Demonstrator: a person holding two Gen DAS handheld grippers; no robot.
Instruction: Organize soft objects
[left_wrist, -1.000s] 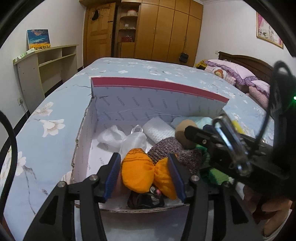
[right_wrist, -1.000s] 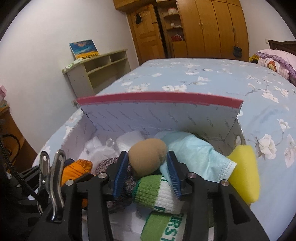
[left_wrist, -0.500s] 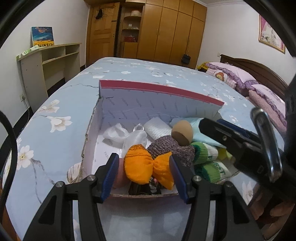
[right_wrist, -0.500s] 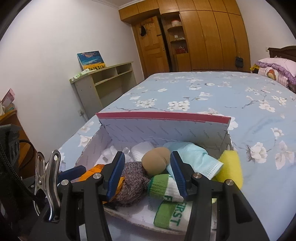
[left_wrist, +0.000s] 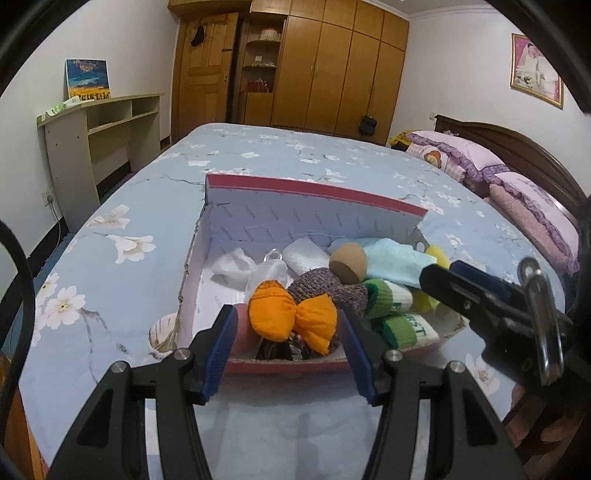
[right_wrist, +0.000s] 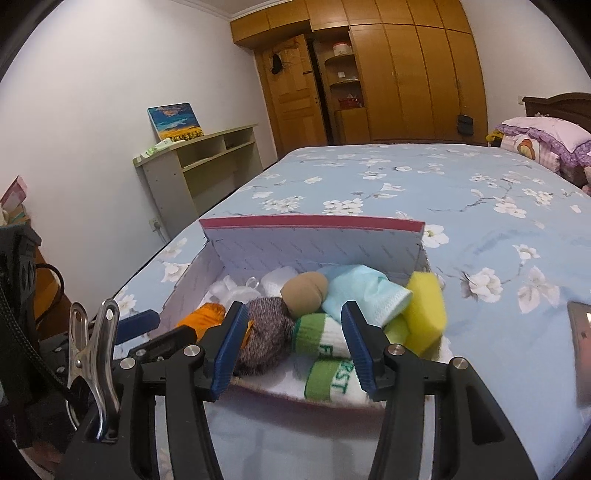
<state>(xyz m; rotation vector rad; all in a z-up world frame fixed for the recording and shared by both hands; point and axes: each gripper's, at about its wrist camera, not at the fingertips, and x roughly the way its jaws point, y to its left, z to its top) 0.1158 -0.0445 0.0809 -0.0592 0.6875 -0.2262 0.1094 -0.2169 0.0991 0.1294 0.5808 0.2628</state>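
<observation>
A white cardboard box with a red rim (left_wrist: 314, 192) (right_wrist: 310, 223) sits on the bed, full of soft things. An orange pouch (left_wrist: 271, 314) lies at its near edge beside a grey-purple knitted piece (left_wrist: 327, 286) (right_wrist: 269, 332). Behind them are a tan ball (left_wrist: 347, 264) (right_wrist: 304, 291), a light blue face mask (right_wrist: 362, 291), green-and-white socks (right_wrist: 321, 336) and a yellow sponge (right_wrist: 424, 310). My left gripper (left_wrist: 288, 312) hangs open just before the box's near wall, holding nothing. To its right, my right gripper (right_wrist: 293, 308) is also open and holds nothing.
The bed has a blue flowered cover (left_wrist: 258, 147), with pink pillows (left_wrist: 458, 155) at the headboard on the right. A beige shelf unit (left_wrist: 92, 133) stands along the left wall and wooden wardrobes (left_wrist: 332, 66) behind. A flat phone-like object (right_wrist: 581, 347) lies right of the box.
Both grippers have drawn back and upward from the box. The tan ball, earlier between the right pads, and the orange pouch, earlier between the left pads, stay in the box.
</observation>
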